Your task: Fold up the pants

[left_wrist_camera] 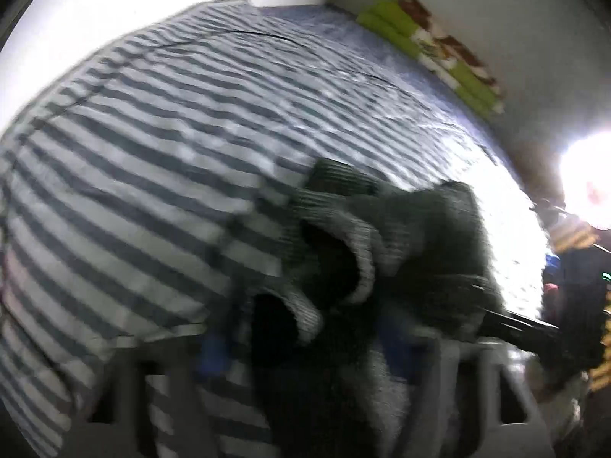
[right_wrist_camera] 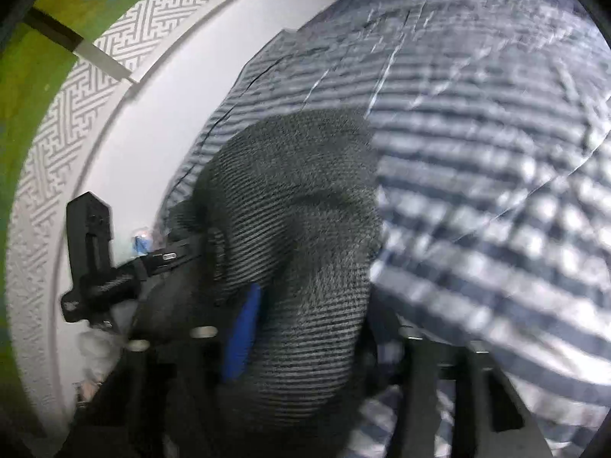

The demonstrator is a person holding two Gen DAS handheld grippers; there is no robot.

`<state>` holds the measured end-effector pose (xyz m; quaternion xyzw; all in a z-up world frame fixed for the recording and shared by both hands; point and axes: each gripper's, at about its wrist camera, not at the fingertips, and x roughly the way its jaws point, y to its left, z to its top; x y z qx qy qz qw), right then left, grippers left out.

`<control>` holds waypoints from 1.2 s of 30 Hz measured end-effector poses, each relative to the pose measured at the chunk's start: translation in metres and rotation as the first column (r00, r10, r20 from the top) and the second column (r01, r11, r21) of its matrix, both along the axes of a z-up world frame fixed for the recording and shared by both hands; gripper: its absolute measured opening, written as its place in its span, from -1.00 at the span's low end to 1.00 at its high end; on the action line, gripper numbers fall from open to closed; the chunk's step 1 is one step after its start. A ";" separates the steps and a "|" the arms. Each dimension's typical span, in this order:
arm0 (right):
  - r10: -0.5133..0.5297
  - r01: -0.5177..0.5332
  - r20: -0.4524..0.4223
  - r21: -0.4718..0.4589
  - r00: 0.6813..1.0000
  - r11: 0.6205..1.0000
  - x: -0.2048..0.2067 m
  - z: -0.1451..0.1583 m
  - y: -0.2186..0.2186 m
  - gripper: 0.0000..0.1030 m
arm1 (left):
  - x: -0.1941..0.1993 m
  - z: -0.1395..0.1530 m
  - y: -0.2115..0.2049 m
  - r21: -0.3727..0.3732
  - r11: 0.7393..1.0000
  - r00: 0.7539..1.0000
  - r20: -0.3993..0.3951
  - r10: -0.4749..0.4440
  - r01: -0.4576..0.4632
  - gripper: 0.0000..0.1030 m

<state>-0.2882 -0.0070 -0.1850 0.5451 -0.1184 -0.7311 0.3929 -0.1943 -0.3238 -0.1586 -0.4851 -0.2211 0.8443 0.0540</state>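
The pants [left_wrist_camera: 420,229] are dark grey ribbed knit, bunched up and lifted above the striped bed sheet [left_wrist_camera: 172,133]. In the left wrist view my left gripper [left_wrist_camera: 305,351] is shut on a thick wad of them, with a blue pad [left_wrist_camera: 214,351] showing beside the cloth. In the right wrist view the pants [right_wrist_camera: 290,198] bulge in front of the lens. My right gripper [right_wrist_camera: 305,343] is shut on them, one blue pad [right_wrist_camera: 240,336] pressed against the fabric. The black body of the left tool [right_wrist_camera: 91,259] is close by on the left. Both views are blurred.
The bed's blue and white striped sheet [right_wrist_camera: 477,152] fills the ground below. A folded green patterned blanket [left_wrist_camera: 427,45] lies at the far side against a white wall. A bright light [left_wrist_camera: 588,179] glares at the right. A patterned wall panel [right_wrist_camera: 57,133] curves at the left.
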 end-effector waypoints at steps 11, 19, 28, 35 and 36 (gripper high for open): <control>-0.029 0.025 -0.106 -0.043 0.994 0.999 0.022 0.041 0.002 -0.79 | 0.020 0.031 0.011 -0.058 0.997 0.997 -0.056 0.056 -0.060 -0.55; 0.043 -0.062 -0.267 -0.063 0.963 0.996 0.028 0.103 -0.043 -0.80 | 0.021 0.072 -0.025 -0.062 0.990 0.984 -0.139 0.115 -0.124 -0.57; -0.161 0.114 -0.248 -0.195 0.955 0.974 -0.041 0.110 -0.050 -0.79 | -0.089 0.127 -0.032 -0.191 0.979 0.980 -0.198 0.026 -0.064 -0.39; -0.267 0.271 -0.124 0.011 0.956 0.963 -0.087 0.045 -0.026 -0.58 | -0.125 0.096 -0.037 -0.292 0.947 0.990 -0.088 0.110 -0.131 0.02; -0.271 0.273 -0.115 -0.001 0.956 0.962 -0.086 0.043 -0.018 -0.49 | -0.119 0.098 -0.034 -0.317 0.938 0.988 -0.101 0.114 -0.141 0.02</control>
